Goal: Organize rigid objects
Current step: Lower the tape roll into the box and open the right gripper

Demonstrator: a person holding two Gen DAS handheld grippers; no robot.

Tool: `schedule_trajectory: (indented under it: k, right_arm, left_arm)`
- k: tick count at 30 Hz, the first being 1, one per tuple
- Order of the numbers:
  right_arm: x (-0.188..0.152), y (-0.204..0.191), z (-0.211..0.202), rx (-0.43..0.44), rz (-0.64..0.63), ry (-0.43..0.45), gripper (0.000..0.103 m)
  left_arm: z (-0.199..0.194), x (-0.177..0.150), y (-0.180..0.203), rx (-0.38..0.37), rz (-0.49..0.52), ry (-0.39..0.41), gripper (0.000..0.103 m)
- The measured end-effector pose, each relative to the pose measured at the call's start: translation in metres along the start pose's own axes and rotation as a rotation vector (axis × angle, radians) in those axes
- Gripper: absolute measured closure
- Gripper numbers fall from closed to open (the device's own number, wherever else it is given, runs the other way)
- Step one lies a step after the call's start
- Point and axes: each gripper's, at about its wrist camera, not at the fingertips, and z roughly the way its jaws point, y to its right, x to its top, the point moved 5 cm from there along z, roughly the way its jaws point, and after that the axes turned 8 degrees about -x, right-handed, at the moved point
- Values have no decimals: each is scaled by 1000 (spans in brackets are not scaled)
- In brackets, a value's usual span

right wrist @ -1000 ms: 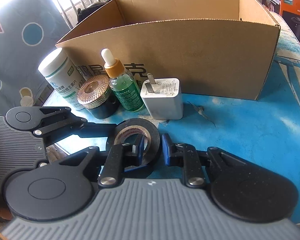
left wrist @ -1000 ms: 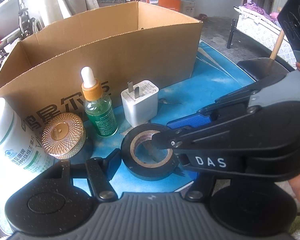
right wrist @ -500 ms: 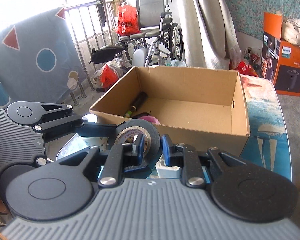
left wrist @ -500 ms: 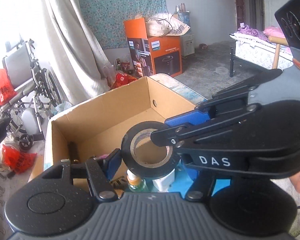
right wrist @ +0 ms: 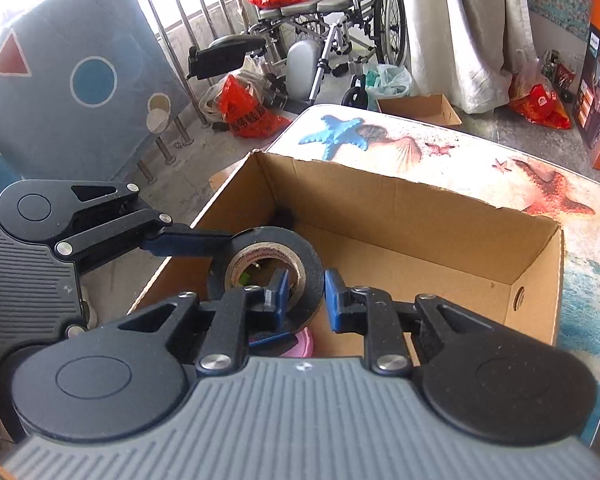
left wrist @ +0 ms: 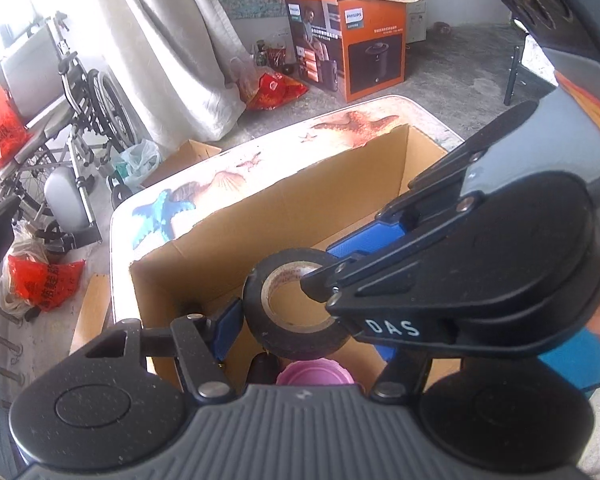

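A black tape roll (left wrist: 296, 340) hangs in the air over the open cardboard box (left wrist: 284, 208), held by both grippers. My left gripper (left wrist: 304, 332) is shut across the roll's outer sides, its blue pad (left wrist: 230, 322) pressing on the left edge. From the right, my right gripper (right wrist: 306, 296) is shut on the wall of the tape roll (right wrist: 312, 264), with one finger inside the hole. In the right wrist view the left gripper's finger (right wrist: 188, 240) touches the roll's far left side. Inside the box (right wrist: 380, 208) lie a pink round lid (left wrist: 316, 372) and a dark cylinder (left wrist: 264, 364).
The box stands on a table with a starfish-print cover (right wrist: 420, 144). Beyond it on the floor are a wheelchair (right wrist: 340, 12), red plastic bags (right wrist: 248, 112), a small cardboard box (right wrist: 420, 108) and an orange appliance carton (left wrist: 352, 40). A railing (right wrist: 180, 40) runs at the left.
Both grippers have lifted the tape roll off the table and carried it up over the open box. The bottles, jar and charger have dropped out of view.
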Motion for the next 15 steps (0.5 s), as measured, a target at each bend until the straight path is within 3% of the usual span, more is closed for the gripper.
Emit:
schedule_trajectory:
  k: [5,15]
  right_arm:
    - [14,13,72,30,48,-134,84]
    - [18,18,164,47,75,-249,83]
  left_arm:
    - [52,8,-38,-48,-78,-118,36]
    - [111,1,-67,-38,-95,-244,36]
